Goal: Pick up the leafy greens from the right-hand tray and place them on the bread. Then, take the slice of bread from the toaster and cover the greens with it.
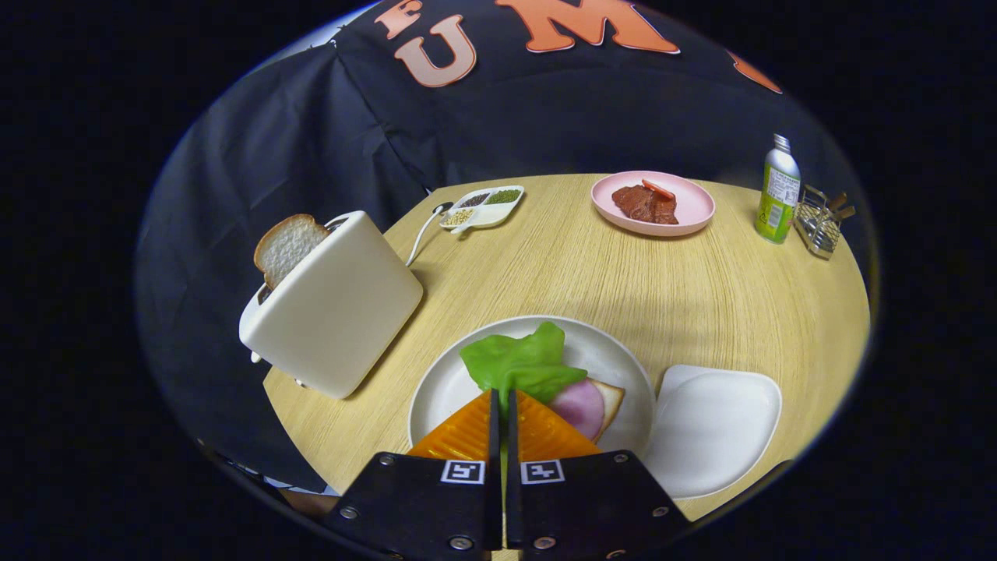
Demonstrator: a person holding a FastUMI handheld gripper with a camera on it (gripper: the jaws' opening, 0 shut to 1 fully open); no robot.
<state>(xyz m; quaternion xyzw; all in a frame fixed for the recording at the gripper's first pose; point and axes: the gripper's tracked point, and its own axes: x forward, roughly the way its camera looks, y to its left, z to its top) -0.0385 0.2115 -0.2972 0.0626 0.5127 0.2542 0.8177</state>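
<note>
The tongs (503,405) are pinching the floppy green lettuce leaf (520,360), holding it over the pink ham and bread (609,394) on the round white plate (444,386). Letting go comes next, I think.

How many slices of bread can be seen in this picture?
2. One bread slice stands in the toaster. The other slice lies on the round plate under the ham, beyond the gripper. More may be hidden.

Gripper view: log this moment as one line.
phase: carrying greens | gripper: shut on green leafy lettuce | position: over round white plate with ham-topped bread | bread slice: in cream toaster
</note>
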